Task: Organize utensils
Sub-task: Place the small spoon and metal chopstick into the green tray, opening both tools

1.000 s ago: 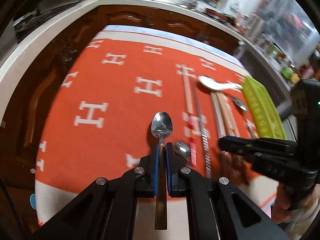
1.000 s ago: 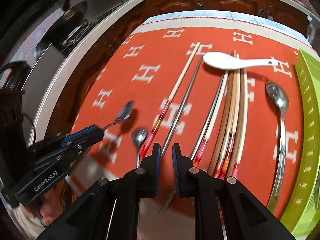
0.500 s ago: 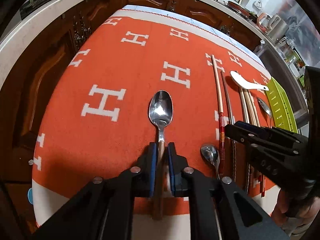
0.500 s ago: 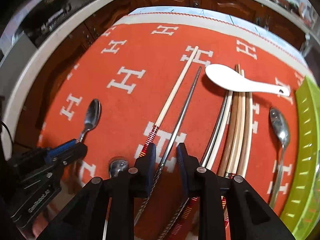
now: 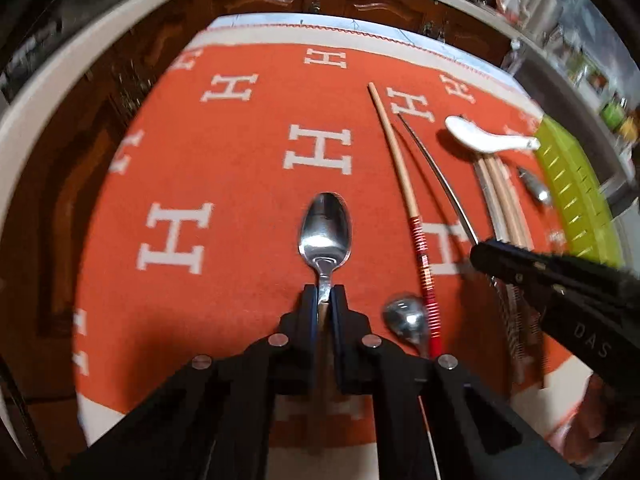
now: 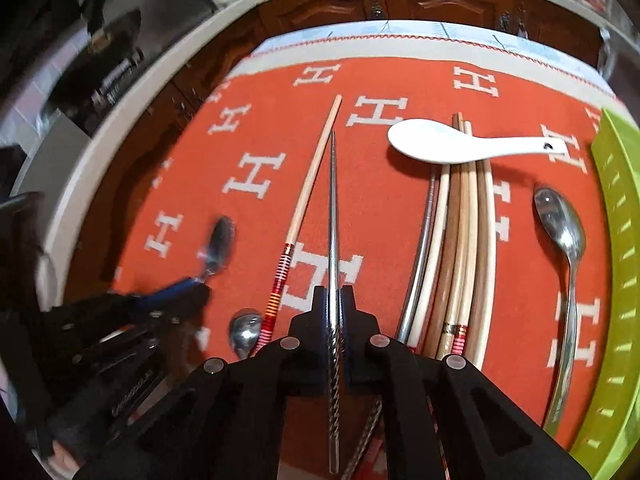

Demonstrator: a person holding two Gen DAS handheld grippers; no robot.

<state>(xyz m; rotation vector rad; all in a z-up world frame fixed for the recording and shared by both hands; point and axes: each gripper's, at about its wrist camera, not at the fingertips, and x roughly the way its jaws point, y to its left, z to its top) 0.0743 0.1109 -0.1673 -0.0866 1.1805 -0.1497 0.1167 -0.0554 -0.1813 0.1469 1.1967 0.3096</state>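
My left gripper (image 5: 324, 292) is shut on the neck of a steel spoon (image 5: 326, 232), whose bowl points away over the orange cloth (image 5: 240, 160). My right gripper (image 6: 334, 294) is shut on a twisted metal chopstick (image 6: 333, 208) that runs straight ahead between its pads. A wooden chopstick with a red banded end (image 6: 312, 176) lies just left of it. A small spoon (image 6: 244, 332) lies near both grippers. In the right wrist view the left gripper (image 6: 200, 284) and its spoon (image 6: 220, 240) show blurred at the left.
A white ceramic spoon (image 6: 440, 144) lies across a bundle of several chopsticks (image 6: 460, 240). Another steel spoon (image 6: 564, 232) lies beside a green tray (image 6: 620, 220) at the right edge. Brown cabinets and a pale counter edge (image 6: 120, 120) ring the cloth.
The left gripper set the spoon down, loosened, and shut again nearer its bowl. The right gripper moved over the metal chopstick and shut on it.
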